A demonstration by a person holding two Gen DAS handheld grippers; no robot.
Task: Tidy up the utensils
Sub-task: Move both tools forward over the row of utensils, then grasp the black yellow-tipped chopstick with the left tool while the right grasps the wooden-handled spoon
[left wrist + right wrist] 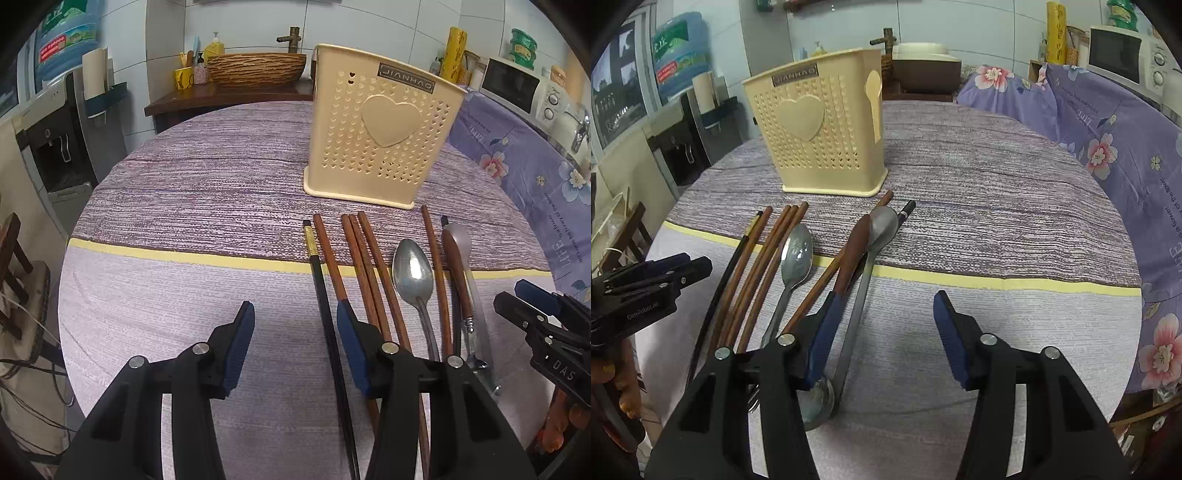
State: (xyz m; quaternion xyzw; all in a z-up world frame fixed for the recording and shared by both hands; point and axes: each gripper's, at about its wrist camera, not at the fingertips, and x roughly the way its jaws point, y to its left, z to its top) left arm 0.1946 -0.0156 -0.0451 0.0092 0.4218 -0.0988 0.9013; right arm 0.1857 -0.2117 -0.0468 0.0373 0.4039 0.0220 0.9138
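A cream plastic utensil holder [380, 129] [816, 140] with a heart on its front stands upright on the table. In front of it lie several brown chopsticks [369, 266] [757, 266], a black chopstick [317, 266] [731, 266], a metal spoon [412, 273] [796, 254], a wooden-handled utensil [456, 266] [853, 251] and a second grey spoon [460, 236] [882, 229]. My left gripper [295, 314] is open at the row's left end, with the black chopstick below its gap. My right gripper [886, 302] is open at the right end, the grey spoon's handle under its gap. Neither grips anything.
The round table [192, 206] has a purple striped cloth with a yellow band. A floral purple cloth [1108, 147] covers the counter at right, under a microwave [1123, 59]. A water dispenser [55, 140] stands left. A wooden basin [256, 68] sits behind the table.
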